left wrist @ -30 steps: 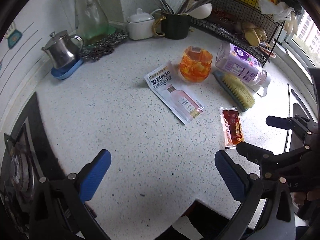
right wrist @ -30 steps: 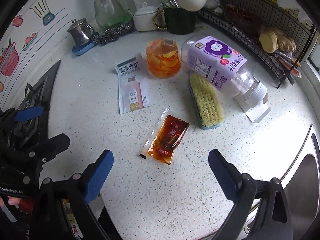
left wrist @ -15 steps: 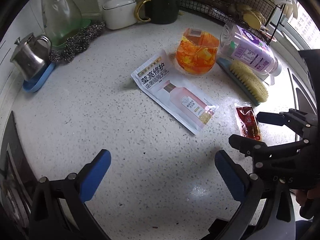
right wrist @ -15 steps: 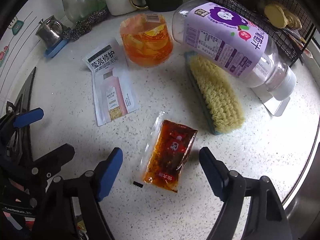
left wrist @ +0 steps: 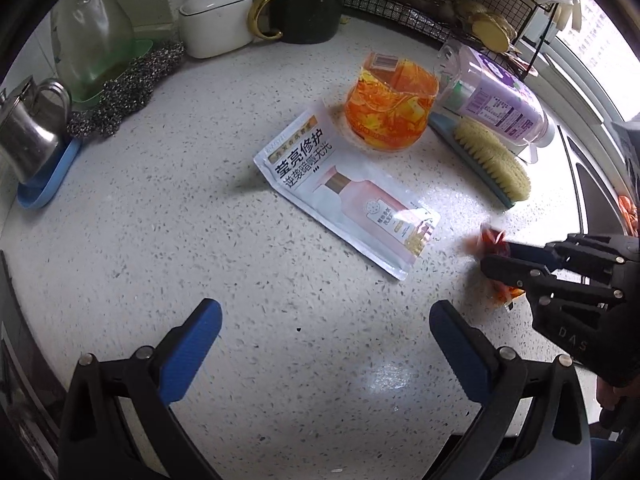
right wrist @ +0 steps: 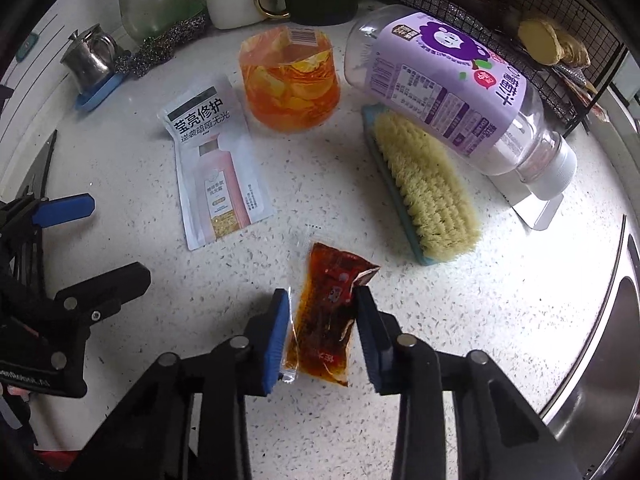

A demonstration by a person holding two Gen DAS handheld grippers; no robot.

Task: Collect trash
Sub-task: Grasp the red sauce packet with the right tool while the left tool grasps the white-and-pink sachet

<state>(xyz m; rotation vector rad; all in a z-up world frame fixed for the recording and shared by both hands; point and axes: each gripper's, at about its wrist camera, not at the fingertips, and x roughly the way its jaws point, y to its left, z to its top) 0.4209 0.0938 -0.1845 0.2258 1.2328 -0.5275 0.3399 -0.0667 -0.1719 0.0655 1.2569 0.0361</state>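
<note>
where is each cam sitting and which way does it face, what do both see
Left wrist: on the left gripper, tilted steeply down at the counter; its open blue fingers and the right gripper show.
Right wrist: on the right gripper, facing down; jaws closing on the sauce packet.
Shared: white sachet, orange cup, brush, purple bottle.

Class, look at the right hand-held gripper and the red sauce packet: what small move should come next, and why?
Probably a short, straight lift. The right hand-held gripper has its jaws closing on the red sauce packet, crumpled between the pads, yet its lower end seems to rest on the speckled counter. Lifting would confirm the grip before carrying it off.
</note>
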